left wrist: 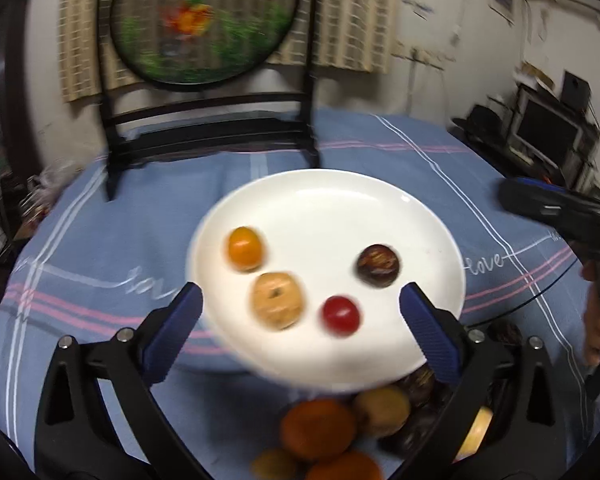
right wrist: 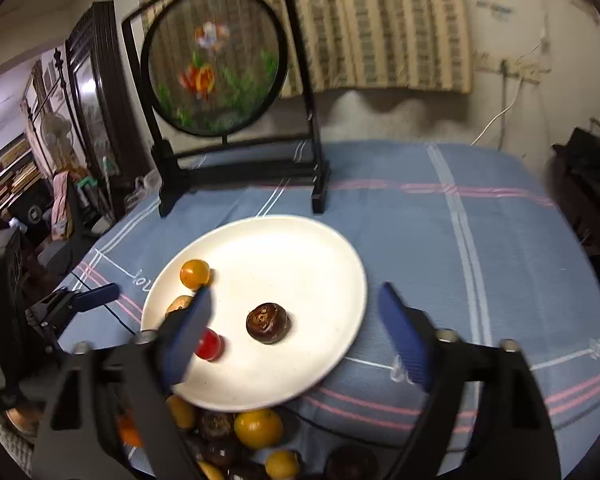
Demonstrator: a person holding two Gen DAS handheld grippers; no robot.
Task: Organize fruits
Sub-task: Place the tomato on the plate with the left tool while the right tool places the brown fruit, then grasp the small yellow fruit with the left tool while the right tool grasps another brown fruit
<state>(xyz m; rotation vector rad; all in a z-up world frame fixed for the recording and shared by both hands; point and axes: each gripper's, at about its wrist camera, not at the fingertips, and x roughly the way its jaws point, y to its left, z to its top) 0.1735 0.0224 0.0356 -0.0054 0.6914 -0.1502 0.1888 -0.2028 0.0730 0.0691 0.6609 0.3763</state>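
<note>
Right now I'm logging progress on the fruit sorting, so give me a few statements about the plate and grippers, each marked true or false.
1. Four fruits lie on the white plate. True: a yellow-orange fruit, a tan fruit, a red fruit and a dark brown fruit.
2. The left gripper holds the red fruit. False: it is open and empty.
3. The right gripper is shut. False: it is open.
4. More fruit is piled off the plate at its near side. True.

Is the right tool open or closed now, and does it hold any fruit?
Open and empty: the right tool has its jaws spread wide above the plate.
</note>
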